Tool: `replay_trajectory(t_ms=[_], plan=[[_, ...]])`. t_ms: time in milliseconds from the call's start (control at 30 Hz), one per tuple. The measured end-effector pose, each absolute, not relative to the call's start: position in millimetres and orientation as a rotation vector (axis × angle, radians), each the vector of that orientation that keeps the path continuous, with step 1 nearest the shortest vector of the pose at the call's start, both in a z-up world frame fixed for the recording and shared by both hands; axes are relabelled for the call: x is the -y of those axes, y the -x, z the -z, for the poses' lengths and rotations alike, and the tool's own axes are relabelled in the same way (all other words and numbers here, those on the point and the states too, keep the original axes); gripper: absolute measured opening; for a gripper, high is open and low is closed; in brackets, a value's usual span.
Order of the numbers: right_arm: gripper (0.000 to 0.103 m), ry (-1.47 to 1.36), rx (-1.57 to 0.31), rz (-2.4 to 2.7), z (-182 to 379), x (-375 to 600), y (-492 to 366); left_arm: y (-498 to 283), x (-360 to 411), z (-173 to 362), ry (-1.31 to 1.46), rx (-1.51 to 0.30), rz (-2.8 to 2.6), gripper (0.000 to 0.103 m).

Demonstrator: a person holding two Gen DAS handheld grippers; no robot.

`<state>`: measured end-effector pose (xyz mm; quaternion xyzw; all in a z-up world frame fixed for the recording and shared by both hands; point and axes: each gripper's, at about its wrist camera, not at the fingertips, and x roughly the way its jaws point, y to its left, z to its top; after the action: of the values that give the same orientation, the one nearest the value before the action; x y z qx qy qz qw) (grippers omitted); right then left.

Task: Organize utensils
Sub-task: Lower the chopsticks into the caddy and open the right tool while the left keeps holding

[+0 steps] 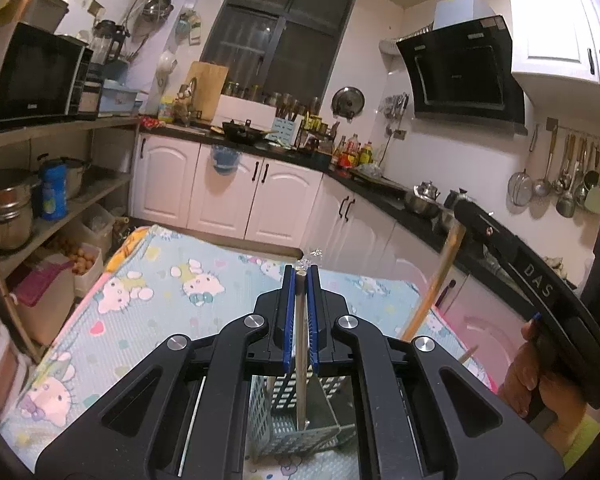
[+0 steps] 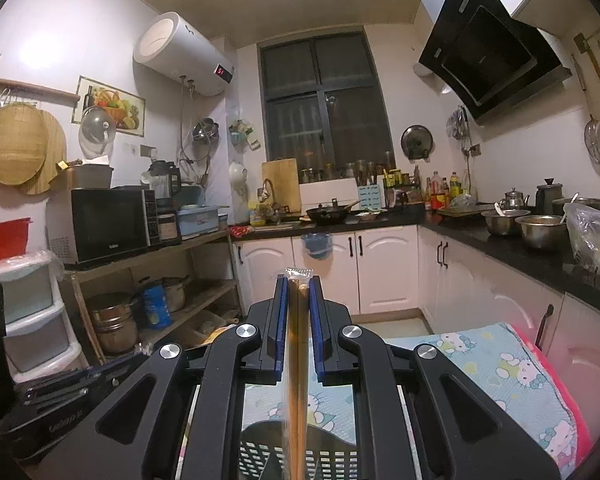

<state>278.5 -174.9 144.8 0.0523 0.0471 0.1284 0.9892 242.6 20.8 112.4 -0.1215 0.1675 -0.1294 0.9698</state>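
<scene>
Left gripper (image 1: 301, 280) fingers (image 1: 288, 312) pinched tight on a thin pale stick-like utensil (image 1: 300, 344), maybe a straw or chopstick in clear plastic wrap; crinkled wrap sticks out past the tips. Its lower end reaches down into a grey perforated plastic utensil basket (image 1: 268, 420), square-holed walls, standing on the table (image 1: 140, 312) near its closest edge, under the gripper. Can't tell what else is in the basket.

Right gripper (image 2: 299, 292) fingers (image 2: 281, 312) narrow, clamped on wooden chopsticks in a clear sleeve (image 2: 296, 360), brown, glossy, sleeve end poking above the tips. They run straight down toward the same basket's slotted rim (image 2: 260, 456); whether the ends are inside is hidden.

In the left wrist view the right gripper (image 1: 462, 210) shows at the right, a hand (image 1: 536, 376) on its handle, the chopsticks hanging slanted from it over the table's right edge.

Table covered with a quilted light-blue cartoon-cat cloth (image 1: 204, 276), pink border.
</scene>
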Motion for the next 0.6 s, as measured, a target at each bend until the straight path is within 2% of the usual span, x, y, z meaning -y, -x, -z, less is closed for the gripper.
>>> replay_trajectory(t_ms=[400, 600], plan=[[0.011, -0.098, -0.090, -0.225, -101.4, 161.5, -279.4, -231.6, -19.2, -88.1, 0.199, -0.299, 0.262, 0.002], [0.011, -0.117, -0.117, -0.212, -83.5, 156.6, -276.7, -234.1, -17.8, -71.0, 0.203, -0.357, 0.271, 0.002]])
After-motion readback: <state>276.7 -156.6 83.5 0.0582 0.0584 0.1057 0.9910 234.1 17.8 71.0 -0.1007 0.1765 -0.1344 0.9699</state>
